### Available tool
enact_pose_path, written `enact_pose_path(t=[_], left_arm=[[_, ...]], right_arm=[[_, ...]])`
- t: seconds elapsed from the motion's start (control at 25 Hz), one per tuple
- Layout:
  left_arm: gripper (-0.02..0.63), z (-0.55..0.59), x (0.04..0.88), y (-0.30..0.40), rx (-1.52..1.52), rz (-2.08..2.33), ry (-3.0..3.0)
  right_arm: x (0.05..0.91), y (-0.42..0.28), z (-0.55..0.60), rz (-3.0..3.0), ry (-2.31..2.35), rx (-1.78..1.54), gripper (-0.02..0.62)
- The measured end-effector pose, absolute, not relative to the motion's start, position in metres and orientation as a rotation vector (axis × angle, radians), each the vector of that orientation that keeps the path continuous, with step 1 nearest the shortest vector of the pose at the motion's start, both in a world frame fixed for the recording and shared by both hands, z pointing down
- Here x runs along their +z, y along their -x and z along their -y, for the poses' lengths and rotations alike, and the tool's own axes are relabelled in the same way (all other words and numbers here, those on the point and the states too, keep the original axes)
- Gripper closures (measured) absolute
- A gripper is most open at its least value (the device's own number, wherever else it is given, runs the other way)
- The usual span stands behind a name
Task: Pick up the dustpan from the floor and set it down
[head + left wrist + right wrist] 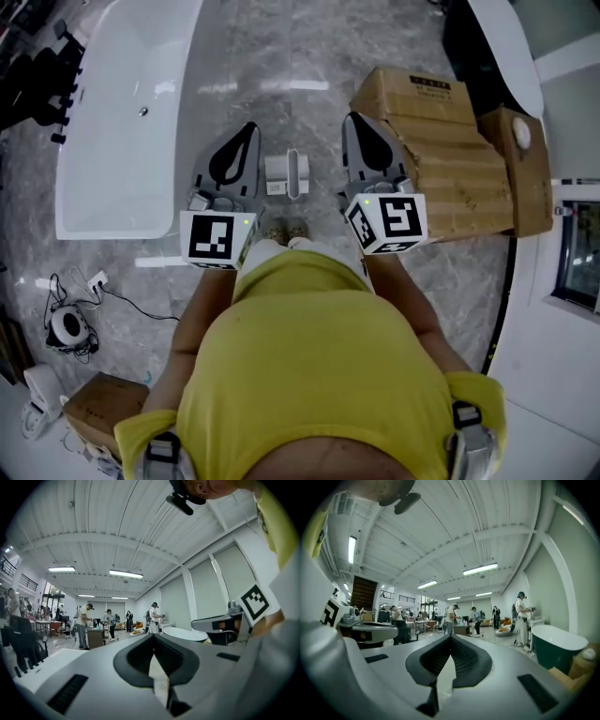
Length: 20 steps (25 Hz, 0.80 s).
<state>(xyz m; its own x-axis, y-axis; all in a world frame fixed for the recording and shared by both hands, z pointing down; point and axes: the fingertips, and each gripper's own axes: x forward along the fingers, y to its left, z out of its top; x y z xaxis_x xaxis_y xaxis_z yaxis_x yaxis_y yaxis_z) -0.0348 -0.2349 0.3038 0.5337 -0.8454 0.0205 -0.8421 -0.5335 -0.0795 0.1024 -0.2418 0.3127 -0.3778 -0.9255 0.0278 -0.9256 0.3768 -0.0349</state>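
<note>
In the head view a small white dustpan [287,174] stands on the grey marble floor just ahead of the person's feet. It sits between the two grippers and below them, and neither touches it. My left gripper [249,127] is held level to the left of it, jaws together with nothing in them. My right gripper [350,117] is held level to the right, jaws likewise together and empty. In the left gripper view the left gripper [153,639] points across a large hall, and so does the right gripper [450,637] in the right gripper view; the dustpan shows in neither.
A white bathtub [122,122] stands at the left and stacked cardboard boxes [441,159] at the right. Cables and a round device [67,323] lie at the lower left by a small box [98,403]. Several people stand far off by a dark tub [558,648].
</note>
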Motion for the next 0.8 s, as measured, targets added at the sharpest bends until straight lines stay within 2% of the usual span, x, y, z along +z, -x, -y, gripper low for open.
enact_pose_path(t=[0.32,0.8], left_arm=[[0.604,0.229,0.247,0.037,0.000,-1.533,2.592],[0.604,0.223,0.244,0.032,0.013,-1.552,2.588]], right_arm=[[0.257,-0.103,0.224,2.653,-1.817,-0.148,0.584],[0.266,-0.112,0.218,2.641,-1.829,-0.109,0.585]])
